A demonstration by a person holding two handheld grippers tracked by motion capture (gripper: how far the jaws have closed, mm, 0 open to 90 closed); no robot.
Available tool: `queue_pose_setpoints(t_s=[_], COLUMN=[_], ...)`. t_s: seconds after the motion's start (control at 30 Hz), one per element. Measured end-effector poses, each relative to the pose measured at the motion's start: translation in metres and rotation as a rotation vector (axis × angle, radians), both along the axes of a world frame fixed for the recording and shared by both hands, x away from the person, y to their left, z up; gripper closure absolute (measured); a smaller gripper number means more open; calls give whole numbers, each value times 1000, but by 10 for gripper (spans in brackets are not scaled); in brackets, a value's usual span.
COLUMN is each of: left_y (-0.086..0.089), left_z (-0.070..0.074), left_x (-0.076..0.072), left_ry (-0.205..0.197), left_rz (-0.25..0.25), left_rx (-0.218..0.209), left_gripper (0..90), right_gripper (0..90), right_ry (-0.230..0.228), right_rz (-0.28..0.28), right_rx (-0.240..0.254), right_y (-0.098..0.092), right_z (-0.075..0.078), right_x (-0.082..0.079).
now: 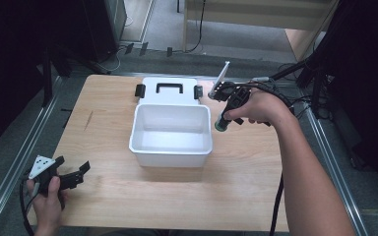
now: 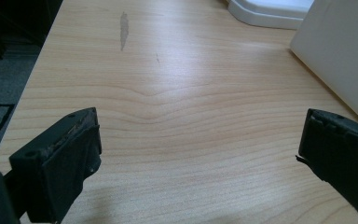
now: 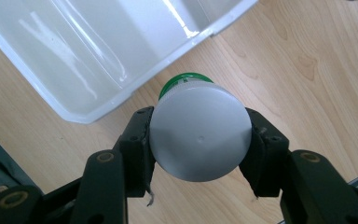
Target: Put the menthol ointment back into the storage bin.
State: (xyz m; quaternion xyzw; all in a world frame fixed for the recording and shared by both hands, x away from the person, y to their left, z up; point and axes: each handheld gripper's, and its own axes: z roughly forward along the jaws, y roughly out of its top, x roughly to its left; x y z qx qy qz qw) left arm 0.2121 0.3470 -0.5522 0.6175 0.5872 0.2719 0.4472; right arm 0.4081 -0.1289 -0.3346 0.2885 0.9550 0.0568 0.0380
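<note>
My right gripper (image 1: 231, 102) is shut on a small pale bottle (image 1: 222, 123) with a green cap. It hangs above the table just off the right rim of the open white bin (image 1: 171, 147), cap pointing down. In the right gripper view the bottle's round grey base (image 3: 200, 140) is pinched between the two black jaws of the right gripper (image 3: 200, 145), with the bin's rim (image 3: 135, 91) just beyond. My left gripper (image 1: 74, 166) rests at the table's near left corner. In its own view the left gripper (image 2: 200, 135) is open with bare wood between the jaws.
The bin's white lid (image 1: 170, 91), with a black handle and two black latches, lies flat behind the bin. A white flat piece (image 1: 222, 73) stands tilted at the back right. The bin's side wall (image 2: 340, 51) shows at the right of the left gripper view.
</note>
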Motion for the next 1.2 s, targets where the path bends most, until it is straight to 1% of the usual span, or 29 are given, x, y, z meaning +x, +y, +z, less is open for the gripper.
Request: queue_pose_setpoints(t_s=[0.07, 0.17, 0.27, 0.43, 0.5, 0.6, 0.67, 0.7, 0.8, 0.87, 1.07, 1.2], left_y=[0, 0, 0, 0, 0, 0, 0, 0, 0, 0, 0, 0], left_z=[0, 0, 0, 0, 0, 0, 0, 0, 0, 0, 0, 0], left_x=[0, 0, 0, 0, 0, 0, 0, 0, 0, 0, 0, 0], left_ry=[0, -1, 1, -1, 1, 0, 0, -3, -3, -3, -2, -5], left_rz=[-1, 0, -3, -4, -3, -3, -3, -4, -4, -5, -2, -2], left_rx=[0, -1, 1, 0, 1, 0, 0, -2, -1, 0, -3, -5], left_gripper=[0, 0, 0, 0, 0, 0, 0, 0, 0, 0, 0, 0], right_gripper=[515, 515, 515, 515, 514, 515, 514, 515, 515, 514, 514, 514], right_ry=[0, -1, 0, 1, 1, 4, 2, 0, -4, -6, -9, -13], right_rz=[3, 23, 26, 48, 59, 64, 76, 76, 88, 104, 135, 158], right_rx=[3, 1, 0, 7, 2, 9, 18, 13, 19, 20, 38, 34], right_y=[4, 11, 15, 25, 28, 32, 34, 36, 39, 41, 46, 49], right_z=[1, 4, 5, 4, 3, 3, 1, 1, 0, -1, -6, -10], right_x=[0, 1, 0, 1, 1, 1, 1, 1, 1, 1, 0, 0])
